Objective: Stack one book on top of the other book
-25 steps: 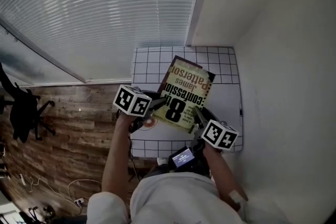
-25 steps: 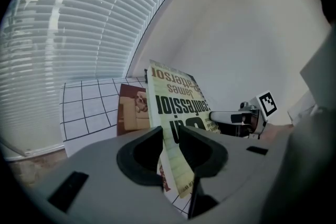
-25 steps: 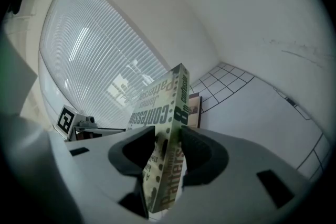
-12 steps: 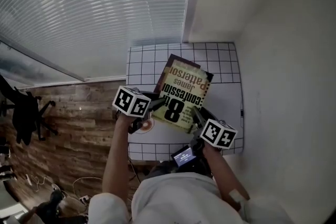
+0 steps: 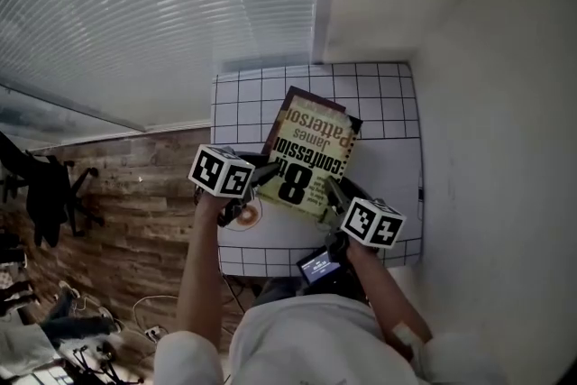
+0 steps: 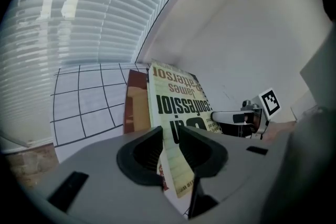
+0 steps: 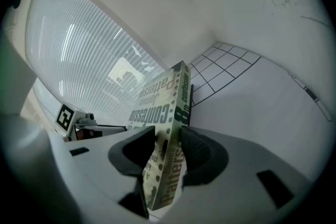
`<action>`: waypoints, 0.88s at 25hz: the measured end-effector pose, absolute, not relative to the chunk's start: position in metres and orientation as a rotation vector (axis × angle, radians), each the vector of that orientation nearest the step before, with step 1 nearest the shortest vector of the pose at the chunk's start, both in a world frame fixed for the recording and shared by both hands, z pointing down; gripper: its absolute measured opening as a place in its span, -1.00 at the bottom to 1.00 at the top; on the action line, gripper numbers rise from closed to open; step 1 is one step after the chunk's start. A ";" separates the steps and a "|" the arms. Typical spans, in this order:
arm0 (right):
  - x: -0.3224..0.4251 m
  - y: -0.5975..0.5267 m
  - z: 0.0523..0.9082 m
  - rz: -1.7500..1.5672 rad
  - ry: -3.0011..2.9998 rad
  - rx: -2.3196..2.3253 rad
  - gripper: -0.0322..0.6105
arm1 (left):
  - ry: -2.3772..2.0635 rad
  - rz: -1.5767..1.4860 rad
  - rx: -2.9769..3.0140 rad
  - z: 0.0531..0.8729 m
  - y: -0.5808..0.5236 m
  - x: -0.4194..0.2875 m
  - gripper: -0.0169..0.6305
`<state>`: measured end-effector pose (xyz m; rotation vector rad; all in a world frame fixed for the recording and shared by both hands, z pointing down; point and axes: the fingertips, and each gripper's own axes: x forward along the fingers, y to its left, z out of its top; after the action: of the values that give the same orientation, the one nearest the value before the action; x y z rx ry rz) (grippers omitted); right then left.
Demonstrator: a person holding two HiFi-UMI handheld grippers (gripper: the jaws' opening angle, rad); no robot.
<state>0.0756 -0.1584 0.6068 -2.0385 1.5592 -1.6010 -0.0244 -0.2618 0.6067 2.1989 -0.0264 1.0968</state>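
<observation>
So both tongs are clamped on the same cream book (image 5: 311, 160), the one with the big 8 on its cover. The left tongs (image 5: 269, 175) pinch its left edge and the right tongs (image 5: 332, 188) grip the spine side, pads pressed against the book on both. The left gripper view shows the left tongs (image 6: 170, 136) biting the cover edge, and the right gripper view shows the right tongs (image 7: 169, 147) squeezing the spine. The book sits over the white gridded worktop (image 5: 242, 104), right above a dark red book (image 5: 290, 96) that peeks out at its far edge. Can't tell whether the two books touch.
</observation>
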 end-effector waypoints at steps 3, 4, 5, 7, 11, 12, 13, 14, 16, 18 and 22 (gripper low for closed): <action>0.076 -0.164 0.612 -1.619 1.565 -2.028 -0.41 | -0.043 1.110 2.191 0.612 -0.267 -0.024 -0.64; 0.077 -0.166 0.614 -1.621 1.567 -2.024 -0.41 | -0.048 1.112 2.190 0.613 -0.269 -0.023 -0.64; 0.077 -0.168 0.615 -1.622 1.568 -2.020 -0.41 | -0.054 1.111 2.189 0.615 -0.270 -0.023 -0.64; 0.078 -0.172 0.618 -1.626 1.573 -2.016 -0.41 | -0.066 1.110 2.190 0.617 -0.275 -0.021 -0.64; 0.082 -0.180 0.624 -1.644 1.574 -2.016 -0.42 | -0.088 1.123 2.195 0.623 -0.284 -0.017 -0.64; 0.083 -0.181 0.625 -1.646 1.574 -2.016 -0.42 | -0.091 1.125 2.194 0.624 -0.285 -0.017 -0.64; 0.084 -0.182 0.627 -1.648 1.573 -2.015 -0.42 | -0.094 1.126 2.194 0.626 -0.286 -0.016 -0.64; 0.084 -0.183 0.628 -1.649 1.572 -2.013 -0.42 | -0.096 1.128 2.194 0.627 -0.287 -0.016 -0.64; 0.084 -0.185 0.631 -1.651 1.574 -2.008 -0.42 | -0.099 1.132 2.196 0.629 -0.288 -0.015 -0.64; 0.085 -0.186 0.634 -1.657 1.577 -2.013 -0.42 | -0.104 1.135 2.201 0.632 -0.290 -0.014 -0.64; 0.085 -0.192 0.638 -1.665 1.576 -2.017 -0.42 | -0.130 1.138 2.209 0.636 -0.296 -0.013 -0.64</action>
<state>0.0854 -0.1923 0.6385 -2.0167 1.5761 -1.6648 -0.0129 -0.2963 0.6356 2.2093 -0.1298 1.1379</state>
